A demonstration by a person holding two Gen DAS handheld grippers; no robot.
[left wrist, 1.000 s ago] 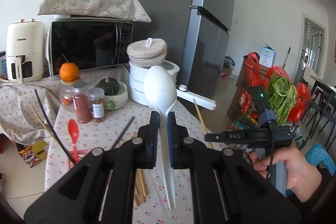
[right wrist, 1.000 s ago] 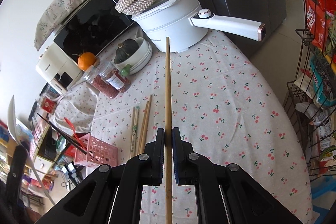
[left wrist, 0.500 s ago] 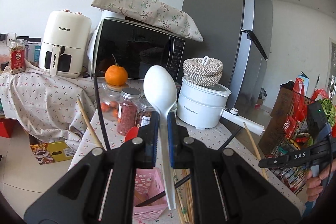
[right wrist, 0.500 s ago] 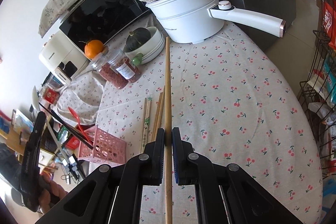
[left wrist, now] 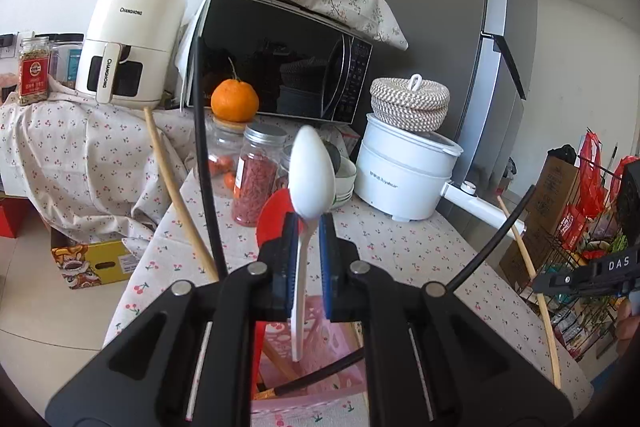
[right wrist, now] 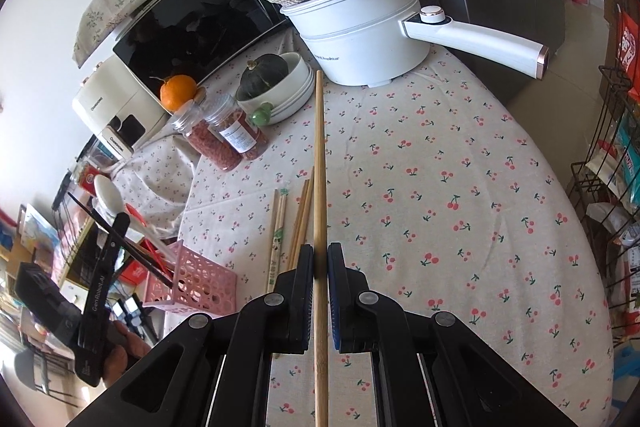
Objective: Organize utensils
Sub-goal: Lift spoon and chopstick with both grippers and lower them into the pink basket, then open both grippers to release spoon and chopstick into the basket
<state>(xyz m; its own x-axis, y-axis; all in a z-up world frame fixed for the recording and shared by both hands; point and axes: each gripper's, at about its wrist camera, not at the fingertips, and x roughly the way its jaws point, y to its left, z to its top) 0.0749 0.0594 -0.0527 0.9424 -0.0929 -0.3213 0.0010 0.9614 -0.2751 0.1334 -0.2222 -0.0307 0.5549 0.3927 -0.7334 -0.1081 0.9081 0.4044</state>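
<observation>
glossy plastic spoon (left wrist: 311, 174), matt wooden chopstick (right wrist: 319, 163)

Both views are bright with soft, even daylight; the white wall above the microwave (left wrist: 280, 55) reads pale and nearly shadowless. The microwave door acts as a dark mirror, reflecting the orange (left wrist: 234, 100) in front of it and the woven lid to its right. The fridge (left wrist: 460, 27) right of the microwave carries a pale vertical sheen along its door edge. Shadows on the tablecloth (right wrist: 440, 187) in front of the microwave are faint and soft-edged. Focus is sharp at centre in both pictures, with no motion blur. Fisheye bending curves the fridge and the table rim, and black vignetting fills every corner.
</observation>
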